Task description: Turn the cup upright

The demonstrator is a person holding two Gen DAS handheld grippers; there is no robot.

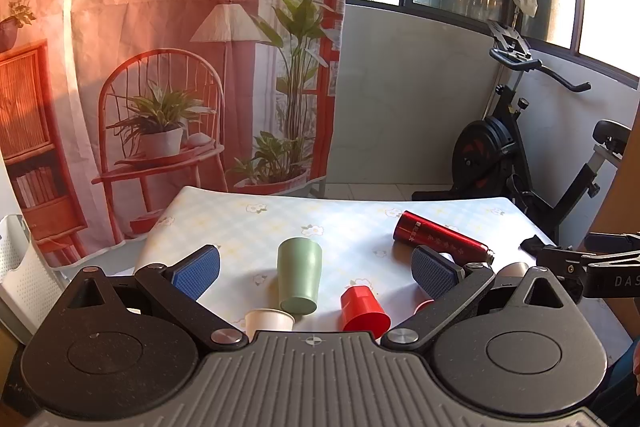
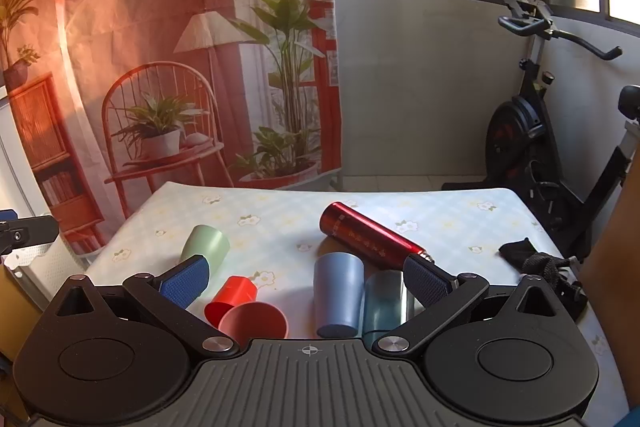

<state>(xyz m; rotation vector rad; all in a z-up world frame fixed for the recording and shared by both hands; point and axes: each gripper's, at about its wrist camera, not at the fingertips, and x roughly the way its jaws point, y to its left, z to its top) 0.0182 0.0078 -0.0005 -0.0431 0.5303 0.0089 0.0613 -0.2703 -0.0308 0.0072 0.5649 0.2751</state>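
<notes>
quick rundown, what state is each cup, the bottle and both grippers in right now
green cup: on its side
red cup: on its side
white cup: partly hidden, cannot tell
pink cup: on its side, mouth toward camera
blue cup: on its side
teal cup: on its side
red bottle: lying down
left gripper: open, empty
right gripper: open, empty

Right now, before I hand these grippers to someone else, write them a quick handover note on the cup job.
Left gripper: open, holding nothing, above the near edge of the table.
Right gripper: open, holding nothing.
Cups: green cup, red cup and blue cup all lie on their sides; the pink cup and white cup at the near edge are partly hidden, so check them. The red bottle lies behind.
Done: no cup gripped yet.
Left: grip a fallen cup and stand it upright.
</notes>
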